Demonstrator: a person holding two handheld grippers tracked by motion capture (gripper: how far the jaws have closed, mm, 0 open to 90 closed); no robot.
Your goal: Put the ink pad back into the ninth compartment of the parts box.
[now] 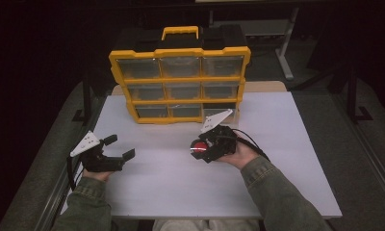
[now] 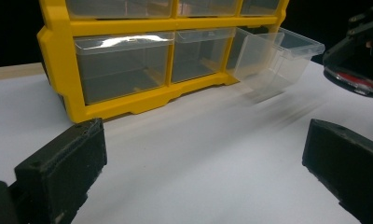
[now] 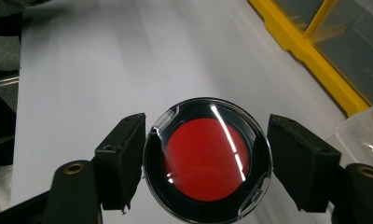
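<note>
Your right gripper (image 1: pixel 201 150) sits near the middle of the white table (image 1: pixel 171 183), just in front of the yellow drawer organizer (image 1: pixel 180 77), with its jaws clamped on either side of a round black case with a red centre (image 3: pixel 207 159); in the right gripper view the left jaw presses the case's rim at 9 o'clock and the right jaw meets it at 3 o'clock. From above, the same case (image 1: pixel 199 147) shows as a red spot at the gripper's tip, at about 7 o'clock from the organizer's lower right corner. The clear drawer (image 2: pixel 278 53) at that corner is pulled out of its slot and tilts forward over the table; the other drawers sit flush. Your left gripper (image 1: pixel 119 147) rests well apart at 9 o'clock from the right one, near the table's left edge, its jaws spread wide with only bare tabletop between them. Your sleeves come in from 6 o'clock.
</note>
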